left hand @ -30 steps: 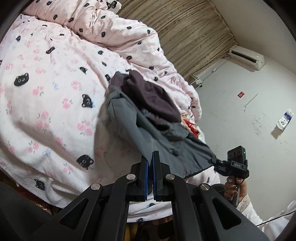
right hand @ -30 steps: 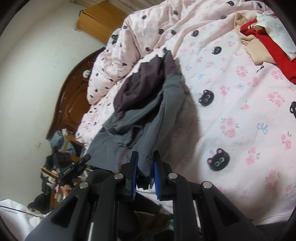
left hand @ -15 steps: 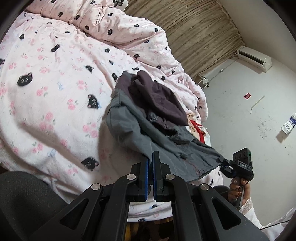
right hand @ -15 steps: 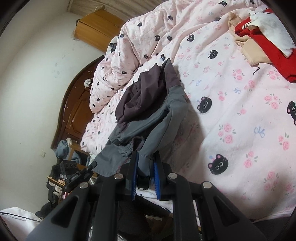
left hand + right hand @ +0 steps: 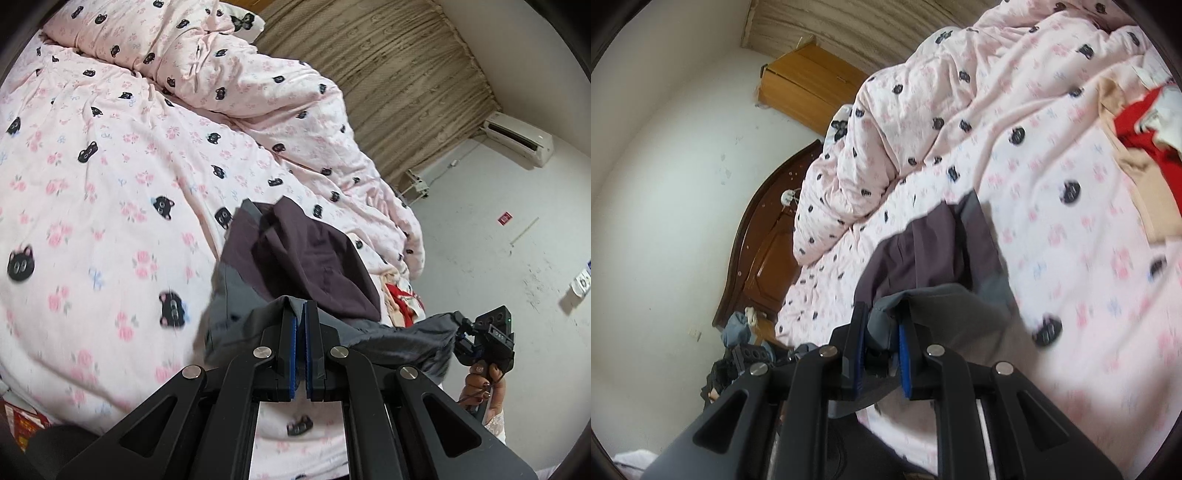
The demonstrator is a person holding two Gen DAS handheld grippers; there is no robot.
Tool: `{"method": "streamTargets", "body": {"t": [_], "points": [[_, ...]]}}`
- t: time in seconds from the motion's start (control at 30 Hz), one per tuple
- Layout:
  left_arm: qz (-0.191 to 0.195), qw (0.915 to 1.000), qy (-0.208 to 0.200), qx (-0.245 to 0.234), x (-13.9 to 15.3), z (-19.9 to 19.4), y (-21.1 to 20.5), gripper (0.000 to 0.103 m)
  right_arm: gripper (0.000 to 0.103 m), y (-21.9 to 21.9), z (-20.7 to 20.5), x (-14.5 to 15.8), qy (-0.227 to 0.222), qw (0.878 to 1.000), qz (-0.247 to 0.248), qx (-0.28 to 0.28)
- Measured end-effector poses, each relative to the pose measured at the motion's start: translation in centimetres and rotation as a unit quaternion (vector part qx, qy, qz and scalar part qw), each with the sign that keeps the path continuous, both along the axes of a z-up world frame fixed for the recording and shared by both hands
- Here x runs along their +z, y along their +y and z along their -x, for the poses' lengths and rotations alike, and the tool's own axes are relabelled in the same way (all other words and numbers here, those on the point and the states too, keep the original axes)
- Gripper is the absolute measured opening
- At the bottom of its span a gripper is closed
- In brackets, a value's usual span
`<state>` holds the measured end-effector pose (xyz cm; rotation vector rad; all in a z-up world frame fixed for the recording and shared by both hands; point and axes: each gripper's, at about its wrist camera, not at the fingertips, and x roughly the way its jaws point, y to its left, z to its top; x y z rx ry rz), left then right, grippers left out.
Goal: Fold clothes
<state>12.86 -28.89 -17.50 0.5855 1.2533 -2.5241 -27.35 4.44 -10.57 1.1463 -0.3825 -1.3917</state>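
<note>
A grey garment with a dark purple lining hangs stretched between both grippers above the pink cat-print bed. My left gripper is shut on one grey edge. My right gripper is shut on the other grey edge, with a bunch of cloth between its blue pads. In the left wrist view the right gripper shows at the right, held by a hand. The garment's far end trails toward the bed.
A heaped pink duvet lies at the head of the bed. A pile of red, beige and white clothes sits on the bed's right side. A dark wooden headboard, a wooden cabinet and floor clutter stand at the left.
Both grippers have risen and pulled back, lifting the grey garment higher off the bed. Both views have tilted up toward the head of the bed.
</note>
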Motion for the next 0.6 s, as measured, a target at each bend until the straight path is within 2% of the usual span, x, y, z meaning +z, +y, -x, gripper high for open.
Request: {"method": "streamTargets", "body": {"t": [0.17,0.33,0.47,0.6], "points": [[-0.003,1.0,-0.007,0.002,0.7,2.2,-2.4,0.002,0.016,-3.2,2.5,0.4,-0.003,1.0,-0.005,-0.009],[-0.022,0.9996,-0.016,0.005,0.8,5.0,-5.4,0.002,0.016,-6.3,5.3,-0.2,-0.01,0.999,-0.02,-0.023],[-0.056,0.9979,-0.03,0.01,-0.4,7.3,-8.1,0.002,0.016,-9.4,7.5,-1.7,-0.02,0.998,-0.045,-0.033],[-0.105,0.993,-0.05,0.021,-3.0,9.0,-10.5,0.003,0.016,-12.4,9.1,-4.0,-0.031,0.995,-0.083,-0.042]]}}
